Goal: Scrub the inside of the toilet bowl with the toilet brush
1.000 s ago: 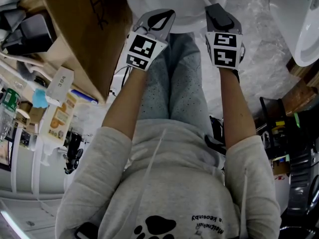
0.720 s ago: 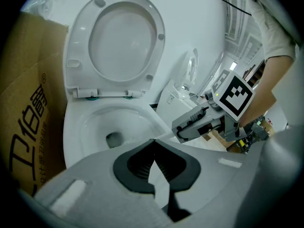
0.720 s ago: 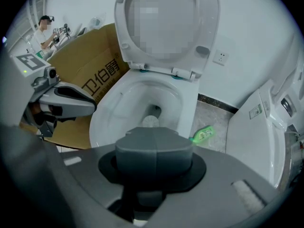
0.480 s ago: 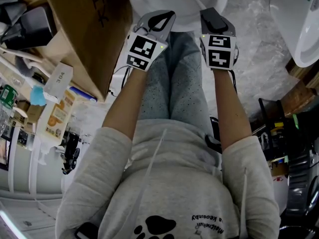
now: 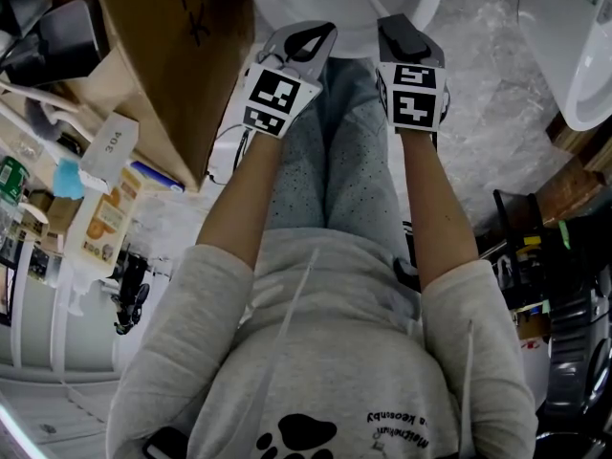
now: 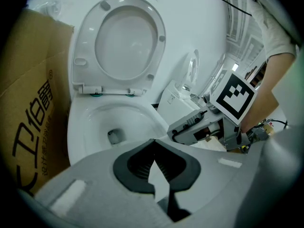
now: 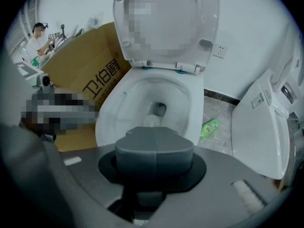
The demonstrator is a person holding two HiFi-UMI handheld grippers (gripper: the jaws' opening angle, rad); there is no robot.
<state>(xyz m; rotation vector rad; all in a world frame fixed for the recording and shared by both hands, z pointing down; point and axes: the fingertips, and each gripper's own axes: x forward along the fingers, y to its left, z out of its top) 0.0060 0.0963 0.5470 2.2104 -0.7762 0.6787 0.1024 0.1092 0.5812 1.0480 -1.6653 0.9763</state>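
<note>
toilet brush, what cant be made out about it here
- Right gripper view: the handle of the toilet brush is hidden behind the shut jaws of the right gripper; only its head shows in the toilet bowl.
- Head view: the top edge cuts off the bowl; brush head unseen.
- Left gripper view: the left gripper covers the bowl's near rim.

The white ceramic toilet bowl (image 7: pixel 110 113) lies open from above, white lid (image 7: pixel 211 13) raised; a brown cardboard box (image 7: pixel 90 65) crowds its left, a small green bottle (image 7: pixel 210 127) and second white ceramic fixture (image 7: pixel 259 122) flank its right
</note>
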